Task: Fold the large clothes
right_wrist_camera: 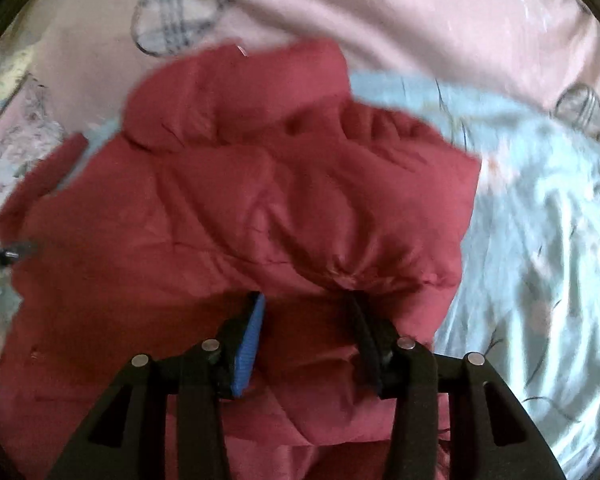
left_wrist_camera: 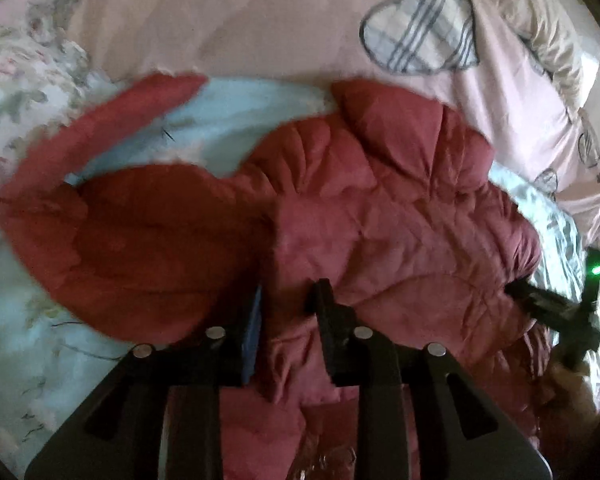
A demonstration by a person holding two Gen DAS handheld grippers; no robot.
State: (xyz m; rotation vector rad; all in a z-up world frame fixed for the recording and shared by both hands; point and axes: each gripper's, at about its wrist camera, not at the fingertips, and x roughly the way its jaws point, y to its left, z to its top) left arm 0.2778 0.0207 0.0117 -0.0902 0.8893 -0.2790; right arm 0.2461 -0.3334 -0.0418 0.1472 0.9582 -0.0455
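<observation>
Left wrist view: the red jacket (left_wrist_camera: pixel 380 216) lies crumpled on the bed (left_wrist_camera: pixel 260 32), one sleeve flung left of its body. The left claw (left_wrist_camera: pixel 288 308) pinches a fold, likely to lift it. Right wrist view alone shows the right claw (right_wrist_camera: pixel 306 308) half spread, jacket cloth bunched between.

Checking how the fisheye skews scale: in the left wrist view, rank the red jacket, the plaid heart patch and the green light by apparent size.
1. Red jacket, fills most of the frame
2. Plaid heart patch
3. Green light, a tiny dot
</observation>
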